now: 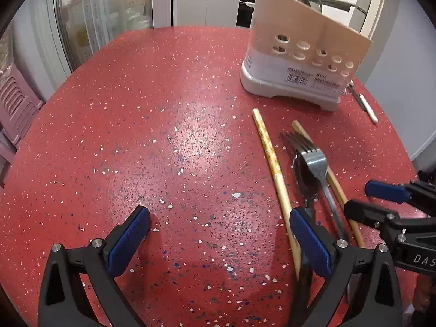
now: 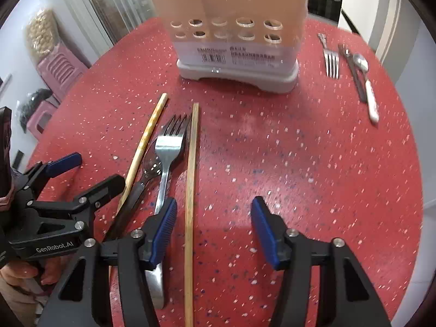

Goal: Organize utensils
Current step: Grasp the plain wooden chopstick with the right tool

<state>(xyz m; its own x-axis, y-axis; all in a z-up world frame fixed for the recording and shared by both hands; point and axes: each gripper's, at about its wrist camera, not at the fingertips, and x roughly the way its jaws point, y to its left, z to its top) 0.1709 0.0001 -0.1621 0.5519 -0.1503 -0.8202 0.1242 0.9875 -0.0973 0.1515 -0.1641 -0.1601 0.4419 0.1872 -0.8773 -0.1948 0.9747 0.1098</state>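
From the left wrist, the left gripper (image 1: 219, 234) is seen with its jaws spread wide over the red table (image 1: 136, 125), and nothing is held between them. Its right finger (image 1: 309, 242) lies over the near end of a pale chopstick (image 1: 268, 158). Just right of that chopstick a dark spoon (image 1: 306, 174) is partly covered by a fork (image 1: 316, 160), and a second chopstick (image 1: 335, 182) is laid beside the fork. The holder (image 1: 297, 62) is stood at the far right of the table, with utensils seen above its rim. The right gripper (image 1: 376, 201) is seen at the right edge.

From the right wrist, the right gripper (image 2: 214, 230) is shown about half open. The second chopstick (image 2: 192, 179) is straddled by its jaws, close to the left pad (image 2: 163, 230), but is not pinched. The fork (image 2: 167, 150), spoon (image 2: 151, 166) and first chopstick (image 2: 148, 133) are seen to the left. The holder (image 2: 231, 27) is straight ahead; another fork (image 2: 331, 60) and a white-handled spoon (image 2: 366, 81) are laid to its right. The left gripper (image 2: 90, 171) is seen at the left, jaws apart.
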